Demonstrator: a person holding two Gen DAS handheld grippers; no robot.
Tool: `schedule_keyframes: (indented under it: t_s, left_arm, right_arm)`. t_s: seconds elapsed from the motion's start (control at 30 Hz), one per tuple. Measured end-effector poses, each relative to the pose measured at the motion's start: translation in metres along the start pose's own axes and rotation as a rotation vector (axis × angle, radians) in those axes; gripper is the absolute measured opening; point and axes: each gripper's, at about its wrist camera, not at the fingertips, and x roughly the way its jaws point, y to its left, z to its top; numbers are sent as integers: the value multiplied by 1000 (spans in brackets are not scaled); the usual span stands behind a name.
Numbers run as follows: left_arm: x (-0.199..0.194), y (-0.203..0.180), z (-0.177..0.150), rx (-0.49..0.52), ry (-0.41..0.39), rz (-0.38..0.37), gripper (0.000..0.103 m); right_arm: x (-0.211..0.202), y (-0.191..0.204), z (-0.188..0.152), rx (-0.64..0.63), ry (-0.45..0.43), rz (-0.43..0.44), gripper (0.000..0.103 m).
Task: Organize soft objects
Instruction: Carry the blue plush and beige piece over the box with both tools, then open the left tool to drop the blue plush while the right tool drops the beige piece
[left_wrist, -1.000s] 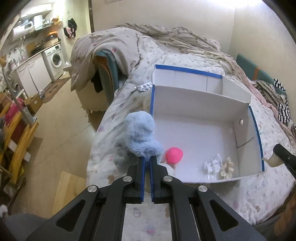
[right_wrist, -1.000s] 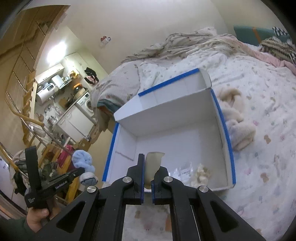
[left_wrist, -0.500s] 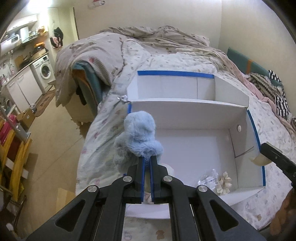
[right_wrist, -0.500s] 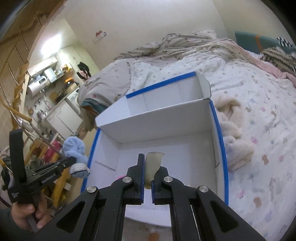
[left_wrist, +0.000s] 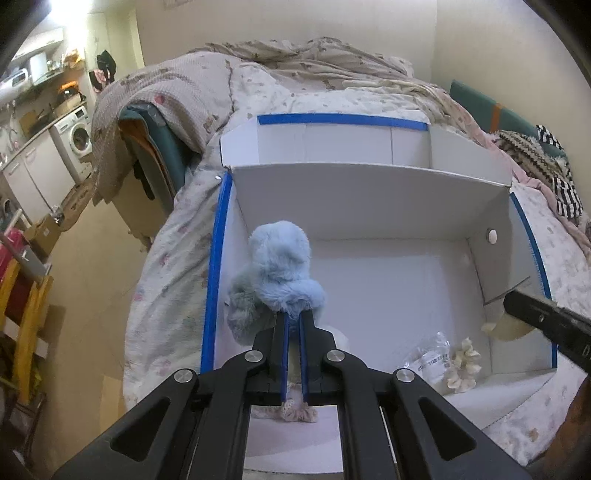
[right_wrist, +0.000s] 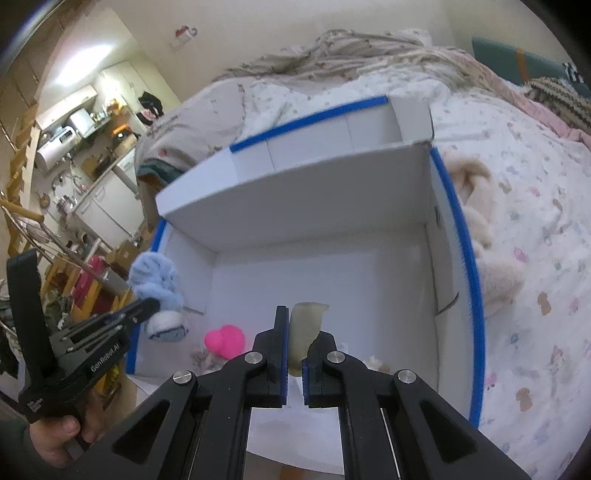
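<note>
My left gripper (left_wrist: 291, 321) is shut on a fluffy blue plush (left_wrist: 280, 269) and holds it over the left side of a white box with blue-taped edges (left_wrist: 218, 258). My right gripper (right_wrist: 294, 345) is shut on a pale yellowish soft piece (right_wrist: 304, 332) and holds it over the box's near part (right_wrist: 406, 280). The left gripper with the blue plush (right_wrist: 157, 277) shows at the left of the right wrist view. The right gripper's tip and its pale piece (left_wrist: 511, 328) show at the right of the left wrist view. A pink soft ball (right_wrist: 225, 341) lies in the box.
The box sits on a bed with a patterned quilt (left_wrist: 173, 258). A clear packet (left_wrist: 430, 360) and a cream scrunchie (left_wrist: 463, 365) lie in the box's near right corner. A beige plush (right_wrist: 487, 236) lies on the bed right of the box. Floor and kitchen units (left_wrist: 44, 173) are to the left.
Both grippers have moved forward over the box, still holding their items. The blue plush went from the box's left edge to above its inside.
</note>
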Motion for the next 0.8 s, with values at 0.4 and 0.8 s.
schedule_keyframes:
  t_s: [0.4,0.8]
  left_arm:
    - [28,-2,-3,-12,53,-13,5]
    - [35,-11,-6,19,85,-26,29]
  right_arm:
    - [30,3,-15,-9,124,-46,7]
    - [32,-5,-16,12,136,-72,8]
